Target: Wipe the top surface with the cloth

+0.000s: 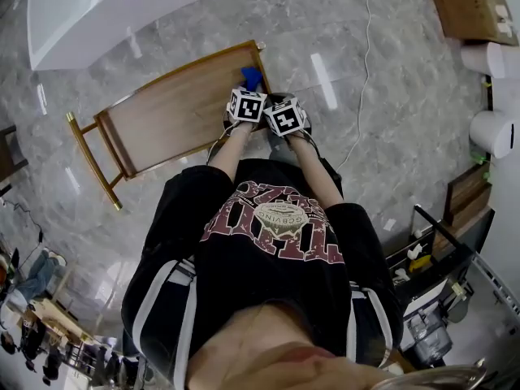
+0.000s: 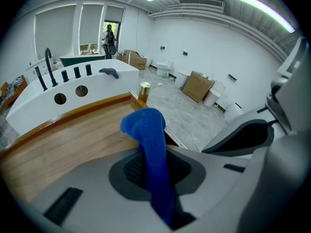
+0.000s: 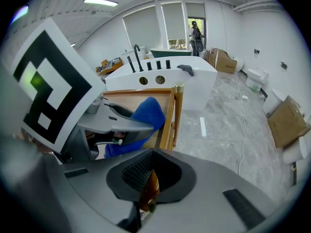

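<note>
Both jaw pairs are closed: my left gripper (image 2: 154,178) clamps the blue fuzzy cloth (image 2: 146,130) over the right edge of the brown wooden table (image 1: 171,112), and my right gripper (image 3: 148,178) pinches a thin brown piece (image 3: 147,193).

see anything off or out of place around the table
Nothing spilled or broken. One odd bit: the blue cloth pinched in the left gripper is bunched into a lump poking over the corner of the wooden table top, not spread flat for wiping. The right gripper seems clamped on the table rim.
</note>
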A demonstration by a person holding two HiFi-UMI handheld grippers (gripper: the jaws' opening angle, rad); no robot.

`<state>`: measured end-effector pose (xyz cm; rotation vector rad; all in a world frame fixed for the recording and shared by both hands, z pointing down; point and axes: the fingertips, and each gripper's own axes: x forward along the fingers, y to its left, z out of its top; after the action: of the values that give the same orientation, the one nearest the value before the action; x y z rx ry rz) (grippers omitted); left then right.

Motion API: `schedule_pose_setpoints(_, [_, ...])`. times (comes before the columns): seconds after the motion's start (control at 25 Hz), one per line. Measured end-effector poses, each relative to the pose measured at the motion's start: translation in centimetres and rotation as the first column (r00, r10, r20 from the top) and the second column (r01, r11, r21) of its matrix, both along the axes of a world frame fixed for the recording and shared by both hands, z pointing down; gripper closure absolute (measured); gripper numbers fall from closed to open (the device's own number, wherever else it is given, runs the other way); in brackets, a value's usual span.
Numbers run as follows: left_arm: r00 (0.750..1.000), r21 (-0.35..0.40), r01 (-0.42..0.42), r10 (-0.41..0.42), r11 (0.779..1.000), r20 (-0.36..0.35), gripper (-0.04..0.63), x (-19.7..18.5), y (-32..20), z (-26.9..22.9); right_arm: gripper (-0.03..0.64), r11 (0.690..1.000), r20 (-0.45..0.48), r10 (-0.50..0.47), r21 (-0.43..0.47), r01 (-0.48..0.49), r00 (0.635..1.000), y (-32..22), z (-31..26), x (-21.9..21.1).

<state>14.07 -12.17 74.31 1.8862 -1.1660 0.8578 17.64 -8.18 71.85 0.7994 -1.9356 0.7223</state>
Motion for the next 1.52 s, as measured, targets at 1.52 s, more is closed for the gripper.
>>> schedule_pose_setpoints(1.52, [0.988,-0.057,0.145,-0.147,0.988,-0.039,0.497,-10.8,3.9,0.9,0.598,0.983,-0.004,-0.183,-0.005,0.183,0.983,0.9,0.6,-9.0])
